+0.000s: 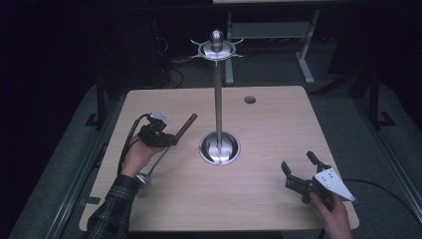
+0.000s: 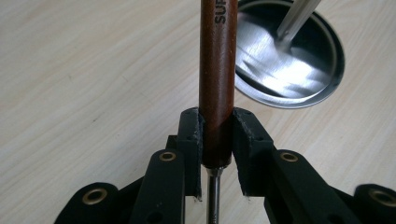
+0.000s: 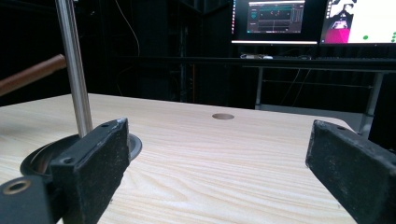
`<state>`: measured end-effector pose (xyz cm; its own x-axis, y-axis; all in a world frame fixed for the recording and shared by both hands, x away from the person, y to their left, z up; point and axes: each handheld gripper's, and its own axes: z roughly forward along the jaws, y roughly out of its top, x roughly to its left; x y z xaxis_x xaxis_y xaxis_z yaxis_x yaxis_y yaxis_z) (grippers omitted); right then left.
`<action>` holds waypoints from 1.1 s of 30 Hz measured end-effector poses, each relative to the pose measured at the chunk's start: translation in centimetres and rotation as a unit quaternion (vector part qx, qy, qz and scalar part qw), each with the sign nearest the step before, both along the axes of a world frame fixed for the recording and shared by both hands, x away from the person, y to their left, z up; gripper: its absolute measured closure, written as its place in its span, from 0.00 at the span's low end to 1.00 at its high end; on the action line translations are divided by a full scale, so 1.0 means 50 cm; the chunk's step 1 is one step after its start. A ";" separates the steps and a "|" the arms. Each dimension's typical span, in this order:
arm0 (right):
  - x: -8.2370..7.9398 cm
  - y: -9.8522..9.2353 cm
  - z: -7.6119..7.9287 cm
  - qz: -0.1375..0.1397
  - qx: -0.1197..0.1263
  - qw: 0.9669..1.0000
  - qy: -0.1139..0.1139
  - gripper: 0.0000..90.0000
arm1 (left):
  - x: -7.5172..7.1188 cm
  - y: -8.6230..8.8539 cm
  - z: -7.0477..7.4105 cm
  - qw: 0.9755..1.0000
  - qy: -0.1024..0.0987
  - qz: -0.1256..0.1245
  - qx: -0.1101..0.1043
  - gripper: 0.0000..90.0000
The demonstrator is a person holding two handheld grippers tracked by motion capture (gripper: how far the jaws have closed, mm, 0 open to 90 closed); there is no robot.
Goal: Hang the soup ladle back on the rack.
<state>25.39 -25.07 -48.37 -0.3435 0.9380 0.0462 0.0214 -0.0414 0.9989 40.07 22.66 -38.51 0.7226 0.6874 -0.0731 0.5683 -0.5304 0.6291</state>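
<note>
Black gripper (image 2: 217,140) round smooth brown wooden handle (image 2: 218,79)

Dark lab, monitors (image 3: 269,21), bare desk (image 1: 268,194)

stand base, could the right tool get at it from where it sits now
Probably yes. The right tool stands open and empty, and bare table lies between it and the stand base. The left tool and its wooden-handled ladle are on the far side.

One table (image 1: 268,199), one steel stand (image 1: 218,99) with a round base, one wood-handled ladle (image 1: 169,144), two grippers, left (image 1: 171,141) and right (image 1: 298,167), and two lit monitors (image 3: 270,18) behind.
</note>
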 end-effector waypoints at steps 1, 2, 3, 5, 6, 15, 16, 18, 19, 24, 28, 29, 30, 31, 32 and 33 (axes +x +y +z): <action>0.000 0.000 0.000 0.000 0.001 1.000 0.001 0.07 | 0.000 0.000 0.000 1.000 0.000 0.000 0.000 0.82; 0.000 0.000 0.000 0.000 0.000 1.000 0.000 0.07 | -0.004 0.008 0.005 1.000 -0.001 0.001 -0.014 0.82; 0.000 0.000 0.000 0.000 0.000 1.000 0.001 0.07 | -0.007 0.014 0.009 1.000 -0.004 0.000 -0.019 0.82; 0.000 0.000 0.000 0.000 -0.001 1.000 0.000 0.07 | -0.012 0.022 0.016 1.000 -0.009 0.000 -0.029 0.82; 0.000 0.000 0.000 0.000 -0.001 1.000 0.000 0.07 | -0.012 0.022 0.016 1.000 -0.009 0.000 -0.029 0.82; 0.000 0.001 0.000 0.000 -0.001 1.000 0.001 0.07 | -0.038 0.061 0.059 0.994 -0.036 -0.010 -0.107 0.82; 0.000 0.001 0.000 0.000 -0.001 1.000 0.001 0.07 | -0.040 0.063 0.062 0.993 -0.037 -0.009 -0.115 0.82; 0.000 0.001 0.000 0.000 -0.001 1.000 0.001 0.07 | -0.043 0.067 0.070 0.992 -0.041 -0.010 -0.123 0.82; 0.000 0.001 0.000 0.000 -0.001 1.000 0.001 0.07 | -0.045 0.069 0.074 0.991 -0.043 -0.012 -0.123 0.82; 0.000 0.001 0.000 0.000 0.000 1.000 0.001 0.07 | -0.055 0.078 0.092 0.989 -0.054 -0.011 -0.139 0.82; 0.000 0.001 0.000 0.000 -0.001 1.000 0.001 0.07 | -0.061 0.085 0.104 0.986 -0.062 -0.014 -0.157 0.82; 0.000 0.001 0.000 0.000 -0.001 1.000 0.001 0.07 | -0.063 0.087 0.107 0.985 -0.063 -0.016 -0.159 0.82; 0.000 0.001 0.000 0.000 -0.001 1.000 0.001 0.07 | -0.064 0.088 0.110 0.984 -0.064 -0.016 -0.163 0.82; 0.000 0.001 0.000 0.000 -0.001 1.000 0.001 0.07 | -0.066 0.090 0.112 0.984 -0.066 -0.018 -0.164 0.82; 0.000 0.001 0.000 0.000 -0.001 1.000 0.001 0.07 | -0.067 0.091 0.115 0.983 -0.068 -0.020 -0.167 0.82; 0.000 0.001 0.000 0.000 -0.001 1.000 0.001 0.07 | -0.069 0.091 0.117 0.983 -0.069 -0.020 -0.171 0.82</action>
<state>25.39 -25.04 -48.36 -0.3433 0.9381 0.0450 0.0239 -0.0392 0.9989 36.64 27.21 -32.65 0.7674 0.6110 -0.1942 0.4481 -0.2946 0.8441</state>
